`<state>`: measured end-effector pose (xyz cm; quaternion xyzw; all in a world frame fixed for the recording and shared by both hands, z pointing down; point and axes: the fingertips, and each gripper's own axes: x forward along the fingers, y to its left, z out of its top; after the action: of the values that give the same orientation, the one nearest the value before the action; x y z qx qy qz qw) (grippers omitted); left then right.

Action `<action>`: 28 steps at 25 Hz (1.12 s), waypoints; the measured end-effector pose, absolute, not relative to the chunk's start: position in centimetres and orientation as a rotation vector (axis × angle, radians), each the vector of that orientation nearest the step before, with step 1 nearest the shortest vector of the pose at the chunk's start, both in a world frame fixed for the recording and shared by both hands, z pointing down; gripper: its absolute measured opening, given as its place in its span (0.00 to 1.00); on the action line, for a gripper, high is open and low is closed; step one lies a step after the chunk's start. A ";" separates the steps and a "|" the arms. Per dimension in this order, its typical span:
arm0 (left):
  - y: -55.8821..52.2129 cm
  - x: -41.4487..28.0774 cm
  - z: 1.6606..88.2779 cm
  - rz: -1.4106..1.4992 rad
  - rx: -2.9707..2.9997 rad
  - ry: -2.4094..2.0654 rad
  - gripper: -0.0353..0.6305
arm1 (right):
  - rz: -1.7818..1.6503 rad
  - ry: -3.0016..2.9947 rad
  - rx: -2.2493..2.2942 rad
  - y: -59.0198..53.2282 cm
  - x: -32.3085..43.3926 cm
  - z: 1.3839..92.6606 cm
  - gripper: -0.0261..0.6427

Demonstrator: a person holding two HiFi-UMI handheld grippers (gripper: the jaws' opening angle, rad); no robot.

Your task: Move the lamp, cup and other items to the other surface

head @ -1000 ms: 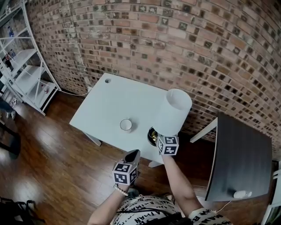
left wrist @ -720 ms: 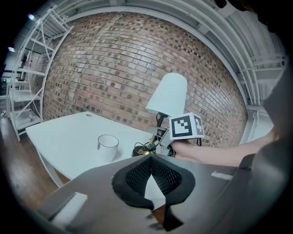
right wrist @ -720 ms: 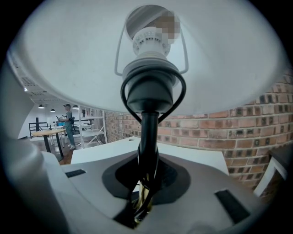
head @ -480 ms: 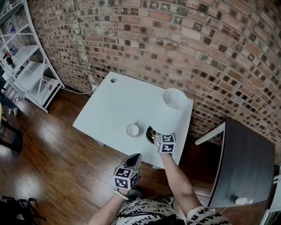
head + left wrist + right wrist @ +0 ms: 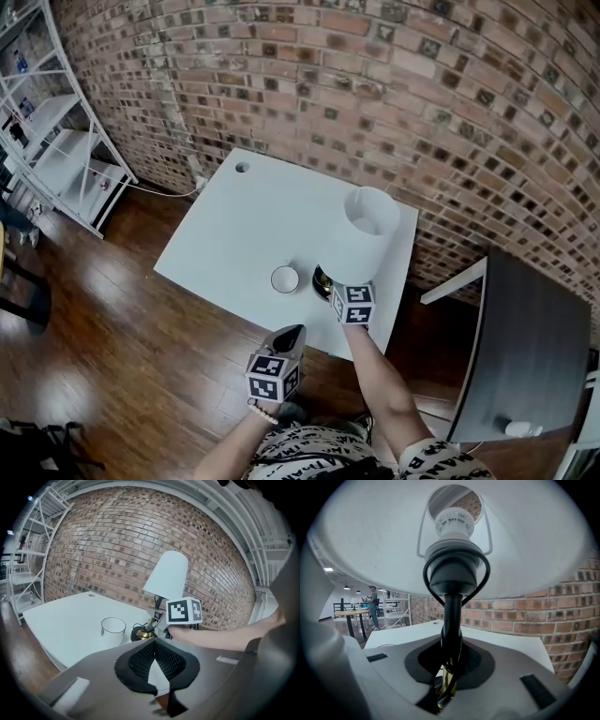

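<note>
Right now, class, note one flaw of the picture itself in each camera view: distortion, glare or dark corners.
Head view: the straight courses of the brick wall bow like a barrel, and light glares off the wood floor. Left gripper view: black corners, and the shelf rack curves. Right gripper view: the lamp looms huge and fills the frame.

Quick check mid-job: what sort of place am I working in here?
Probably a loft-style office or studio: bare brick wall, wood floor, white metal shelving at the left.

right gripper [image 5: 337, 284] has brought the lamp [image 5: 367, 232] closer to the cup [image 5: 285, 278]
</note>
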<state>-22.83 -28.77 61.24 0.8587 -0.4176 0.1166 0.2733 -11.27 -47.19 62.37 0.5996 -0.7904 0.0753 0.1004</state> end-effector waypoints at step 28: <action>-30.0 -21.6 60.9 0.342 2.299 -1.197 0.05 | 0.627 -2.167 1.742 -37.5 -8.9 64.2 0.41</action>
<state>-21.61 -29.99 60.86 0.8490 -0.4420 0.1262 0.2606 -8.95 -37.51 64.24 0.6047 -0.7523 0.2175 0.1453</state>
